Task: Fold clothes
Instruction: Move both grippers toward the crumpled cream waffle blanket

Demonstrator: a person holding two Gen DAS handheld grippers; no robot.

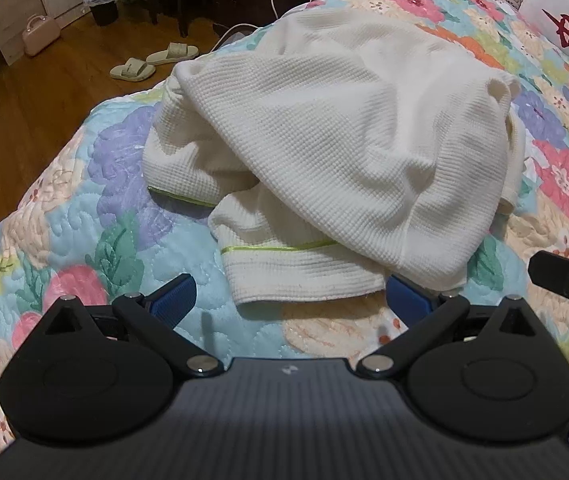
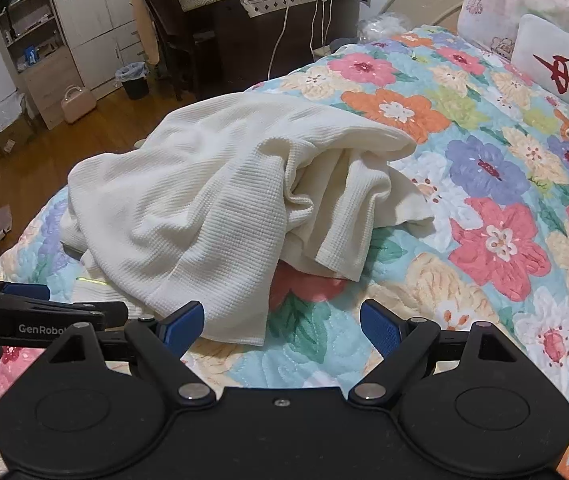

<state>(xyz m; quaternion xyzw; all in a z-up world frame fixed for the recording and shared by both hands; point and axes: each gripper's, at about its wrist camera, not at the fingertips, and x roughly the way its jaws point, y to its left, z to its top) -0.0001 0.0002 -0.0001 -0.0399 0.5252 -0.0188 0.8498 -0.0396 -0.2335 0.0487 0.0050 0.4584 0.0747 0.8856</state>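
Both the left gripper (image 1: pixel 290 300) and right gripper (image 2: pixel 282 326) are held wide apart (nothing gripped), poised before the crumpled white waffle-knit garment (image 1: pixel 324 152) for a hem grasp.

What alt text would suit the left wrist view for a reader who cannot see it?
A crumpled cream waffle-knit garment with a green stripe lies heaped on a floral quilt. The open left gripper hovers at its near hem, holding nothing. Slippers sit on the wooden floor beyond.
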